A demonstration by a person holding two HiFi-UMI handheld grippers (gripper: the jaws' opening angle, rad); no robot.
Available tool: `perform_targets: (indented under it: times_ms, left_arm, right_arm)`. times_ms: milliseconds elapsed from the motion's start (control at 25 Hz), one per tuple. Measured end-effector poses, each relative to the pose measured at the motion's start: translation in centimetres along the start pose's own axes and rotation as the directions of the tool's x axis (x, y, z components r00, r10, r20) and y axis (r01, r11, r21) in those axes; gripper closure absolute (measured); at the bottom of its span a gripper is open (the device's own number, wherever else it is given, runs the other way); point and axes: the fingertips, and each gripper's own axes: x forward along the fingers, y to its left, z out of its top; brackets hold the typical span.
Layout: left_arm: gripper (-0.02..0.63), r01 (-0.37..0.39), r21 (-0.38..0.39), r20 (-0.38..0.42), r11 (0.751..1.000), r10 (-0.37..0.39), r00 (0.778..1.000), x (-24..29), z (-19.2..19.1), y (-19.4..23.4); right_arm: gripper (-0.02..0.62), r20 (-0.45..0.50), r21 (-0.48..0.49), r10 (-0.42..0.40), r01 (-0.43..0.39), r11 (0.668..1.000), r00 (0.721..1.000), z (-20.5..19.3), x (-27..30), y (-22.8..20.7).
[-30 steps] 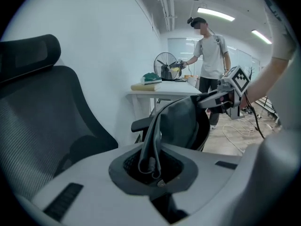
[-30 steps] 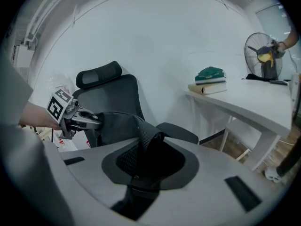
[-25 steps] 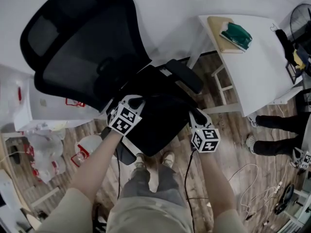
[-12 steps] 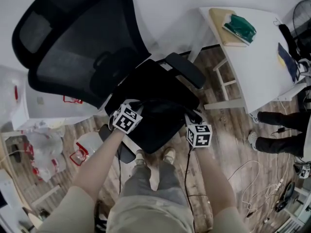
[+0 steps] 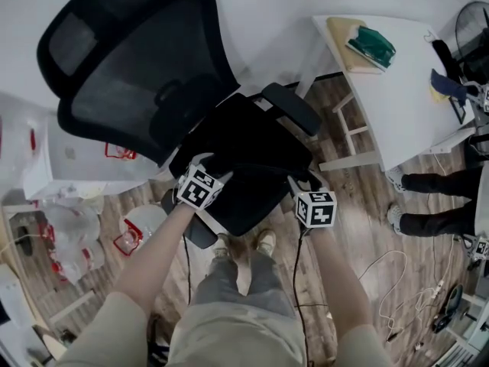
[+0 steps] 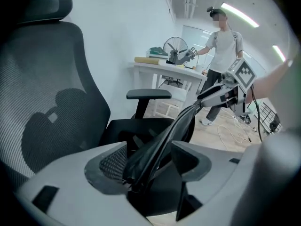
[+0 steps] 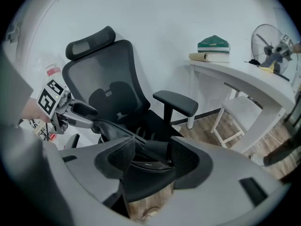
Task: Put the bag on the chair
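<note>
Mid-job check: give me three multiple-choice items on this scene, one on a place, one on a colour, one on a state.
1. Where is the bag? A floor; B chair seat; C stool.
2. Colour of the item atop the book on the table? A red; B yellow; C green.
3. The left gripper's jaws? A apart; B clamped together; C out of view.
Key: B, it lies on the seat; C, plainly green; A, they have just been opening, bag fold between them.
</note>
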Motion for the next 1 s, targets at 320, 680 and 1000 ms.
perform_targets:
  times_ms: [320, 680, 1000]
  left_arm:
    - [0.321, -0.035, -0.029, 0.192, 0.999, 0.04, 0.981, -7.5, 5.0, -0.6]
    - [0.442, -0.037, 0.014, 0.406, 0.999, 0.029, 0.913, -18.1, 11.2, -3.3]
    - [0.537, -0.052, 0.098, 0.583, 0.994, -0.015, 0.812, -28.3, 15.7, -7.2]
  right_arm:
    - [0.426, 0.145, 0.029, 0.008, -0.013, 1.0, 0.989, 5.4, -7.2, 2.1]
    - [0.549, 0.363, -0.053, 0.094, -0.08, 0.995, 0.927, 13.8, -18.5, 8.1]
    - [0.568, 0.489, -0.14, 0.165, -0.11, 0.984, 0.857, 17.7, -27.8, 13.8]
